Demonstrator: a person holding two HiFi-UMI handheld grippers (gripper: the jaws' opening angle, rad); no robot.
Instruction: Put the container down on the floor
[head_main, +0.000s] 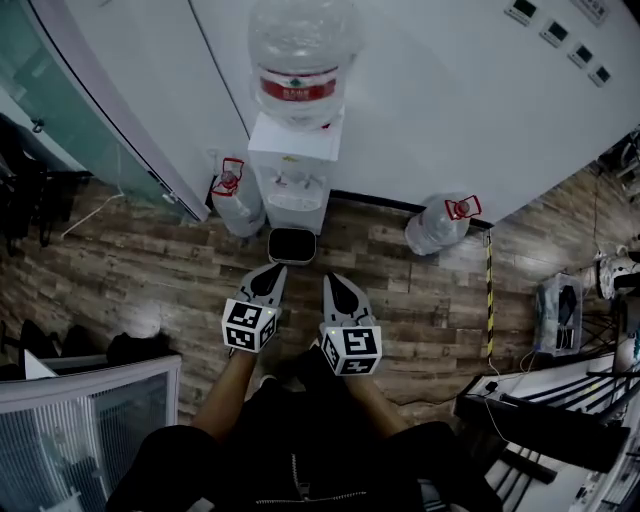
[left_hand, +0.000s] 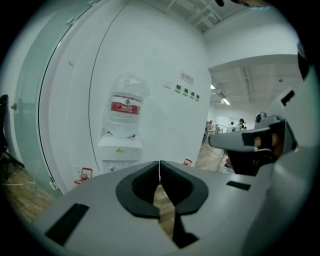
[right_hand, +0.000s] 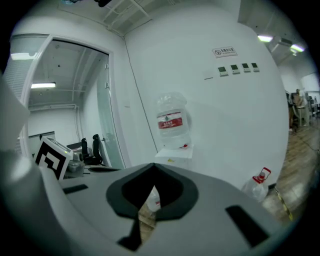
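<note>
A large clear water jug with a red label (head_main: 300, 60) stands upside down on a white dispenser (head_main: 292, 165) against the wall; it also shows in the left gripper view (left_hand: 125, 107) and the right gripper view (right_hand: 171, 122). My left gripper (head_main: 270, 272) and right gripper (head_main: 334, 282) hang side by side above the wooden floor, in front of the dispenser and apart from it. Both point toward it. The left gripper (left_hand: 159, 166) has its jaws closed tip to tip with nothing between them. The right gripper (right_hand: 152, 167) looks the same, shut and empty.
Two more clear jugs with red handles stand on the floor by the wall, one left of the dispenser (head_main: 237, 200) and one to its right (head_main: 437, 225). A small black tray (head_main: 292, 245) lies before the dispenser. Desks and chairs stand at the left, cables and equipment at the right.
</note>
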